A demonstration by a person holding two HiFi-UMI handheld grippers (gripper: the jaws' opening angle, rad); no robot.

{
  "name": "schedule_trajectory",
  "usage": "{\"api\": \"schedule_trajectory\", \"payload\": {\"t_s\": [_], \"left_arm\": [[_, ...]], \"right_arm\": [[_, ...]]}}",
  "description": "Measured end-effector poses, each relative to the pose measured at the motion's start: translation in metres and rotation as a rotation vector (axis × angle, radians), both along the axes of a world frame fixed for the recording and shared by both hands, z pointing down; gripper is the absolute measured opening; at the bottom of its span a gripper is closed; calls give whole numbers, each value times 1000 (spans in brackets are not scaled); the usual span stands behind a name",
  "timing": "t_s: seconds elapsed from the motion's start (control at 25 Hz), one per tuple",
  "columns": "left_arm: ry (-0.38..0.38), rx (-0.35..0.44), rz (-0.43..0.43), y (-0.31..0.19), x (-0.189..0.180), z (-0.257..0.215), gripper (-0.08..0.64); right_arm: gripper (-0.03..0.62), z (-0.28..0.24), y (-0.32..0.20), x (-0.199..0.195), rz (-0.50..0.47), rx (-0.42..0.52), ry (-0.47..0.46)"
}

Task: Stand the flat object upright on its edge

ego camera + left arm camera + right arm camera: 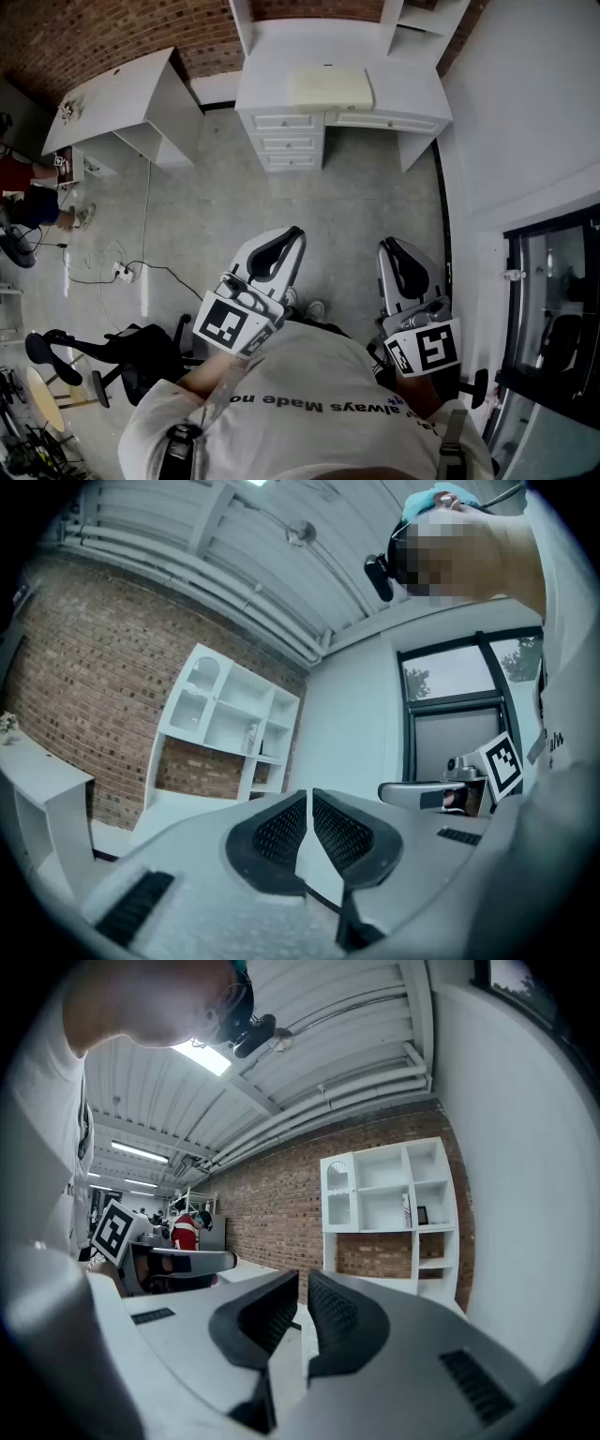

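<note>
Left gripper point(292, 234) and right gripper point(389, 246), fingers together, over grey floor point(366, 202); cream flat pad point(330, 87) lies flat on white worktop point(405, 90), well beyond the fingers.

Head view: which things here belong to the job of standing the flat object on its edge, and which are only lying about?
For the job: pale flat object, lying flat on the white desk; left gripper and right gripper, both shut and empty.

Lying about: side table; power strip on the floor; black chair.
</note>
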State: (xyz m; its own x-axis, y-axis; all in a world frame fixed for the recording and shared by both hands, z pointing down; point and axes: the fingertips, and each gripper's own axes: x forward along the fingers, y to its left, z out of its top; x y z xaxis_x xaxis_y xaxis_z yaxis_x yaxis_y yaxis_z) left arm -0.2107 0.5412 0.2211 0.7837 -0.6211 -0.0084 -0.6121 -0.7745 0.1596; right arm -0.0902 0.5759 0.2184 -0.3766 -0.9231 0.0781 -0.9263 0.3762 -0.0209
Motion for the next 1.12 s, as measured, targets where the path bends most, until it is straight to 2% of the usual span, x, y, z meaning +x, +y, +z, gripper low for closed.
{"api": "schedule_trajectory", "payload": {"t_s": [0.24, 0.44, 1.12], "left_arm": [[15, -13, -4, -3, -2, 1, 28], [22, -28, -13, -25, -7, 9, 28], [43, -5, 15, -180, -26, -4, 28]], "right_arm": [[37, 1, -6, 2, -2, -2, -12], [35, 2, -29, -2, 2, 1, -16], [37, -10, -182, -29, -1, 4, 6]]}}
